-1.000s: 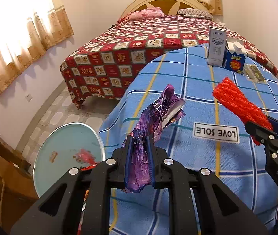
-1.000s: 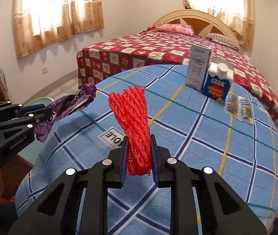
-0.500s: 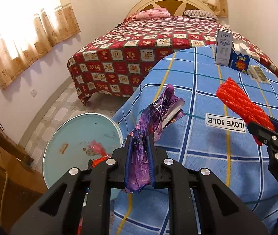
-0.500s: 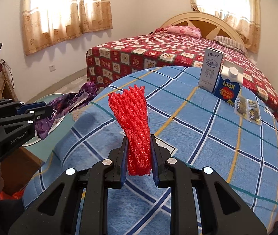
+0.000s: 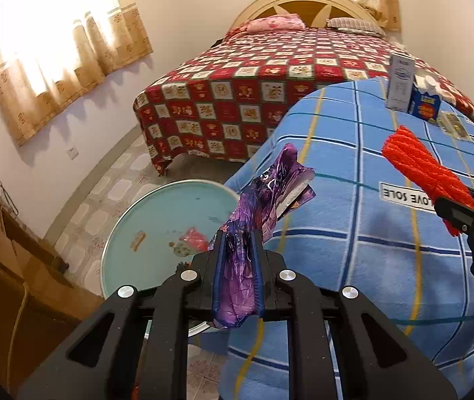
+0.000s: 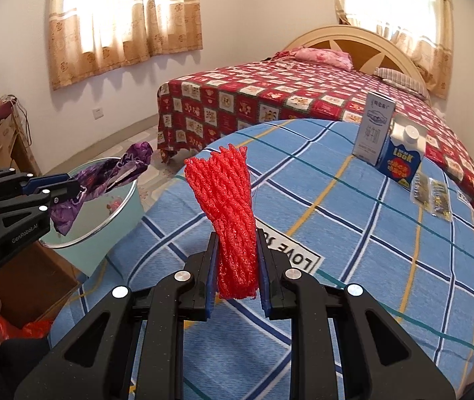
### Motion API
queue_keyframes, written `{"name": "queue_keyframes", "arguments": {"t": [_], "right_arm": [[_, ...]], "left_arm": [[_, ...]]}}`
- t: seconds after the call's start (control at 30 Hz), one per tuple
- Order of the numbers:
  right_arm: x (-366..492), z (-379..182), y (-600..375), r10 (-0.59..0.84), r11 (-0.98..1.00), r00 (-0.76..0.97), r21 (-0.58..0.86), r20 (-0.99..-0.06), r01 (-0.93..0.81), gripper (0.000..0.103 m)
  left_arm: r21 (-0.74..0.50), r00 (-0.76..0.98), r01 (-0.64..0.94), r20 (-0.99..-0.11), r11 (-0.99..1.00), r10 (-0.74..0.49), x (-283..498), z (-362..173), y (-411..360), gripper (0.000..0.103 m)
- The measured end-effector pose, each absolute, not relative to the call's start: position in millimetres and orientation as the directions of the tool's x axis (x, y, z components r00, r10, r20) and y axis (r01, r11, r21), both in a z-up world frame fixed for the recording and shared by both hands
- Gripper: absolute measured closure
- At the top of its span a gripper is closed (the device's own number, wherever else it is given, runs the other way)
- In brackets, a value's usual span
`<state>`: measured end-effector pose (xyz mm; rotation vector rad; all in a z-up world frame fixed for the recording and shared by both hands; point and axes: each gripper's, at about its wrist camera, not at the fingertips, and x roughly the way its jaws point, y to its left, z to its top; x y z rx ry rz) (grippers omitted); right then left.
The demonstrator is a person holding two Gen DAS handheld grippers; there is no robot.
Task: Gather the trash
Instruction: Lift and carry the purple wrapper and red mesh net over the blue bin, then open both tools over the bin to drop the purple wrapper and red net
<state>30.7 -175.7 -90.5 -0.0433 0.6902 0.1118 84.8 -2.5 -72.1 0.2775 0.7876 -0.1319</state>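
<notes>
My left gripper [image 5: 237, 250] is shut on a crumpled purple wrapper [image 5: 263, 196] that sticks up out of its jaws. It hangs at the left edge of the blue checked table cover [image 5: 370, 233], just over the rim of a pale green bin [image 5: 157, 213] standing on the floor. In the right wrist view my right gripper [image 6: 237, 250] is shut on a red foam net [image 6: 227, 200], held upright above the blue cover [image 6: 337, 233]. Each gripper shows in the other's view: the left gripper [image 6: 67, 188] with the purple wrapper [image 6: 117, 170], and the red net [image 5: 427, 173].
The bin [image 6: 103, 206] holds a few scraps of trash [image 5: 192, 238]. At the cover's far end stand a grey-white carton [image 6: 375, 130], a blue carton [image 6: 403, 156] and two flat packets [image 6: 432, 193]. Behind is a bed with a red patterned spread [image 5: 270, 90]. Cardboard boxes [image 5: 3, 266] stand left.
Both grippers have moved left toward the bin, each keeping its hold. In the left wrist view the bin now lies closer to the middle and more of it shows.
</notes>
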Motion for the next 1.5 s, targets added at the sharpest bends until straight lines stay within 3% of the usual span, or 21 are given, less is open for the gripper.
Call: {"name": "queue_keyframes", "arguments": {"t": [1.5], "right_arm": [[90,-88,-66,0.180,0.953,0.711,-0.060,-0.680,-0.298,0.082]], "left_arm": [[0.201,0.673,0.011,-0.726,0.979,0.141,92,-78,120,0.088]]}}
